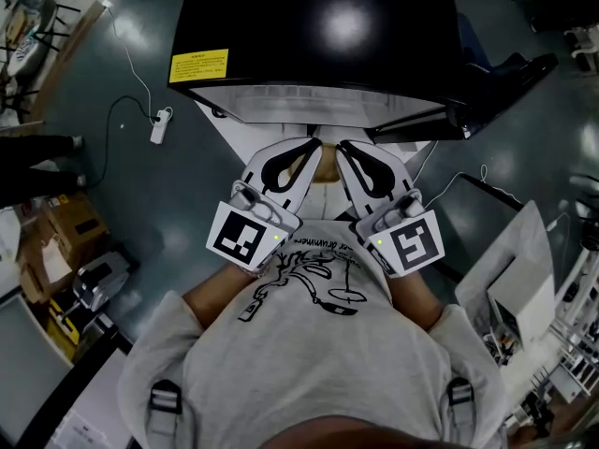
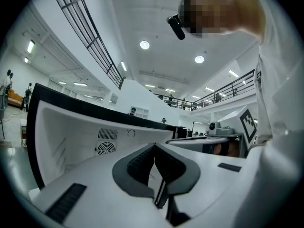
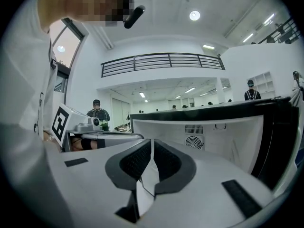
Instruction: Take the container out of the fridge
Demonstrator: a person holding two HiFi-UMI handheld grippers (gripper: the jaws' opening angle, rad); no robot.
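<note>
Jaws of the left gripper [image 1: 307, 150] and right gripper [image 1: 346, 150] meet at the open fridge [image 1: 318, 26] in the head view. A tan-and-white thing between them, perhaps the container [image 1: 320, 166], is mostly hidden.

Left gripper view: jaws closed, with the fridge interior beyond.

Right gripper view: jaws closed. A thin pale edge in the gap behind their tips cannot be identified.

Fridge [image 1: 318, 26] — black top, white inside, open; pale container [image 1: 323, 193] at its front.
</note>
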